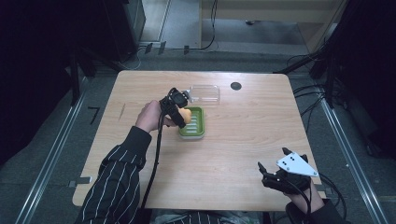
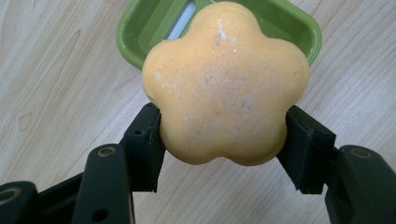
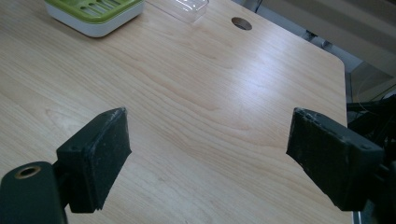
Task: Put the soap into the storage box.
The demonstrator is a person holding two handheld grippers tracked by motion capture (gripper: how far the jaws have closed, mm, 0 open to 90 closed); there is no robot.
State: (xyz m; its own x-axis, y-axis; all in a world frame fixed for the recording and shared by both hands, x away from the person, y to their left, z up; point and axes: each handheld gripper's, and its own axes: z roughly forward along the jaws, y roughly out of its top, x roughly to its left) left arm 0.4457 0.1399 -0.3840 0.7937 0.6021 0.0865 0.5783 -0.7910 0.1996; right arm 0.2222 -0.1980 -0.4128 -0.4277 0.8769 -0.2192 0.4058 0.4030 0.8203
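Left gripper [image 2: 223, 140] gripped the soap [image 2: 226, 84] above the green dish [image 2: 140, 42]; right gripper [image 3: 208, 154] was parted (idle). Slick soap might slip, missing the dish.

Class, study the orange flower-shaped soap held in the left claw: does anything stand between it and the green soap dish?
Nothing visible does. The left claw grips the orange flower-shaped soap over the near edge of the green plastic soap dish, whose slotted inside is open. The clear plastic lid lies apart on the table behind the dish, not over it.
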